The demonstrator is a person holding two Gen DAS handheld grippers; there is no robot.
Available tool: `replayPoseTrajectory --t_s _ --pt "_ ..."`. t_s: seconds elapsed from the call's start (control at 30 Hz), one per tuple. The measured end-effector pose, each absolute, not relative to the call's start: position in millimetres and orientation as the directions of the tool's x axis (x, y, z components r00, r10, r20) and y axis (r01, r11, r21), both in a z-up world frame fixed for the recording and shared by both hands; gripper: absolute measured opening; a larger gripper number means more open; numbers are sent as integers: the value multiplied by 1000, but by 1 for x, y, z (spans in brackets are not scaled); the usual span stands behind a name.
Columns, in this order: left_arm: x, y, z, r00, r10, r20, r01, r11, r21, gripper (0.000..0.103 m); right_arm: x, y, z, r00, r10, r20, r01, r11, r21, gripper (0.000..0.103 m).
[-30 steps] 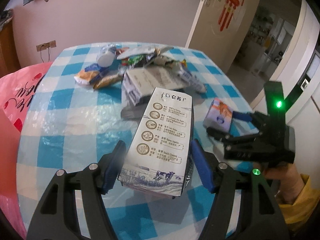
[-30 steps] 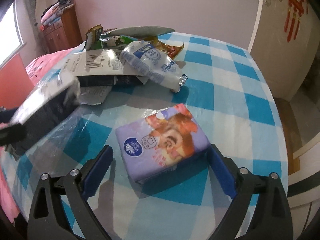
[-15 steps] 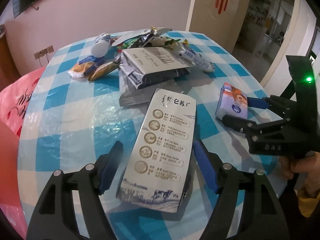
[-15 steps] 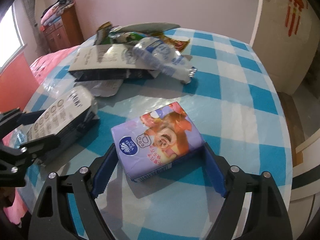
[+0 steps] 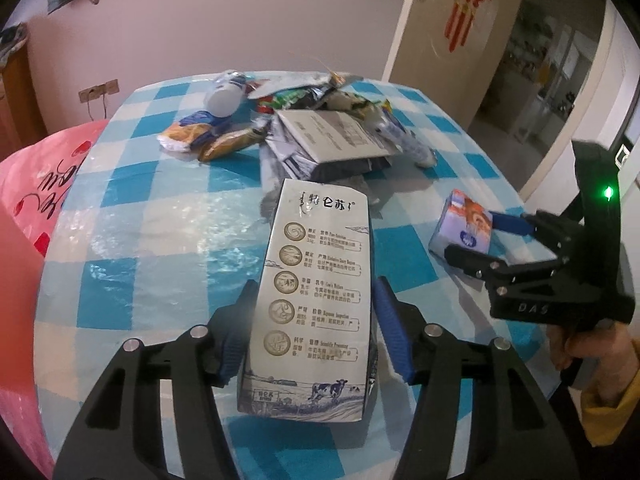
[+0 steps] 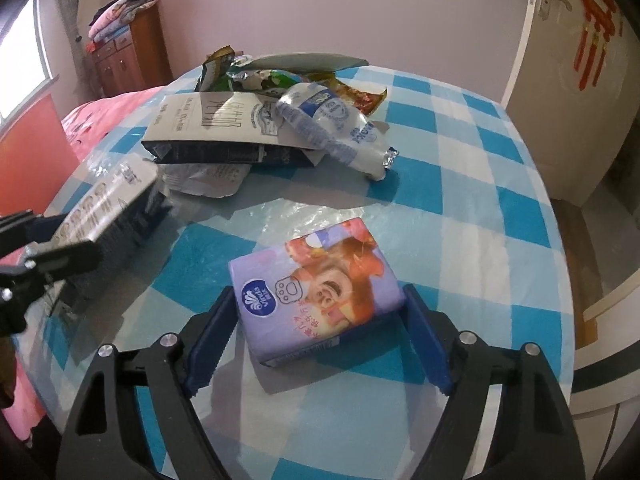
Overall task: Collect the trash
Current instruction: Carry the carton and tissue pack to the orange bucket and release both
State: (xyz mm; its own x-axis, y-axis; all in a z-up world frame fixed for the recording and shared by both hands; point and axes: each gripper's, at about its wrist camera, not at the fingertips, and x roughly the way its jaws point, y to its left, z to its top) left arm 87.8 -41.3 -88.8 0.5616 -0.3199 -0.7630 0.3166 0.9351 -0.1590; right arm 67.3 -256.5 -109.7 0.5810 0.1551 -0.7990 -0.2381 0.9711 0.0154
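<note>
Between the blue pads of the left gripper (image 5: 314, 332) a flattened milk carton (image 5: 316, 300) is lying lengthwise on the checked tablecloth (image 5: 152, 216); the jaws have just been closing around it, and the left pad is sitting against the carton's edge while the right pad is standing just beside the other edge, so whether it is pressing there I cannot tell. Off to the right, a hand (image 5: 588, 354) in a yellow sleeve is holding the right gripper (image 6: 316, 344), whose jaws have just been narrowing and are now sitting snug against both ends of a purple tissue pack (image 6: 316, 288) that is resting flat on the table. Farther back, a heap of trash is lying near the table's far edge: a flattened grey carton (image 5: 328, 140) on top, a clear plastic bottle (image 6: 332, 128) leaning across it, crumpled snack wrappers (image 5: 200, 138) to its left. Beyond the table's left side, a pink bag (image 5: 36, 184) is showing.
</note>
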Motion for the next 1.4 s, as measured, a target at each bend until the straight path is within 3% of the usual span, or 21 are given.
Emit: replayPoseTrajectory --t_s 0.3,0.6,0.87,1.13,1.4 --pt "80 -15 -57 629 -341 -698 289 937 -197 59 61 -254 -86 610 184 -771 -205 976 70 79" --pt "68 34 -2 744 -301 -596 227 954 -198 59 71 -207 -18 620 370 -692 -302 927 224 79" --pt "55 128 47 858 -81 -508 -2 987 -161 59 97 -94 46 534 587 -609 -541 790 288 79" --pt "55 225 48 828 175 -533 -300 941 -157 59 117 48 73 390 736 -553 -745 605 280 79" --pt "70 271 17 757 238 -609 -429 883 -189 59 142 128 53 281 759 -587 -804 520 287 81"
